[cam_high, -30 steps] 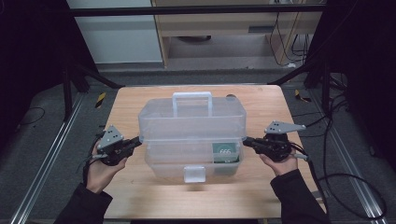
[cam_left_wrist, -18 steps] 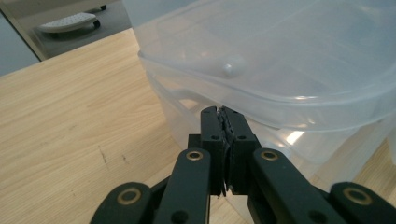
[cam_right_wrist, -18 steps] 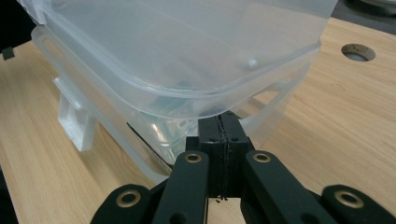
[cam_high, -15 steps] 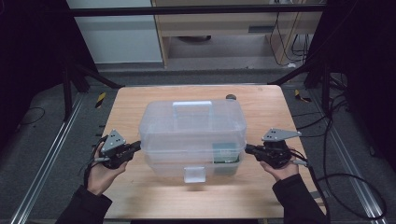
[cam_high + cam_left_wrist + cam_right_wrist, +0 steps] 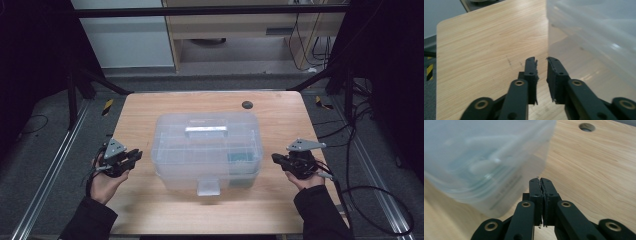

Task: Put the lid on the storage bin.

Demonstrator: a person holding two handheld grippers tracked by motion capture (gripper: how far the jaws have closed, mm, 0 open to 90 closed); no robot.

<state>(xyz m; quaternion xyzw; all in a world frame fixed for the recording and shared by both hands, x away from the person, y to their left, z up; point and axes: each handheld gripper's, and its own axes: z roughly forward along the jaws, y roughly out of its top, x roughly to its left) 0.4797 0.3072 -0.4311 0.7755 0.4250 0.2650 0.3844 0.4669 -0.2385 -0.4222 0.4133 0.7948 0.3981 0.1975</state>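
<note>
Storage box (image 5: 207, 150) of clear plastic, lid down and white latch facing the person, sits on the bench (image 5: 150, 115) between both grippers, touching neither. It lies just to the right of the left gripper (image 5: 134, 157), whose jaws stand narrowly apart, and just to the left of the right gripper (image 5: 274, 158), jaws pressed together on nothing.

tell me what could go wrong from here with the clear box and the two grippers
1. The clear plastic box sits between the grippers, touched by neither. The right gripper has its jaws pressed together and the left gripper shows a narrow gap, so either could shove the box across the table instead of gripping it.
2. The box's walls look smooth, so a pinch might slip.
3. The front latch faces the person's edge; a push that way might slide the box off.
</note>
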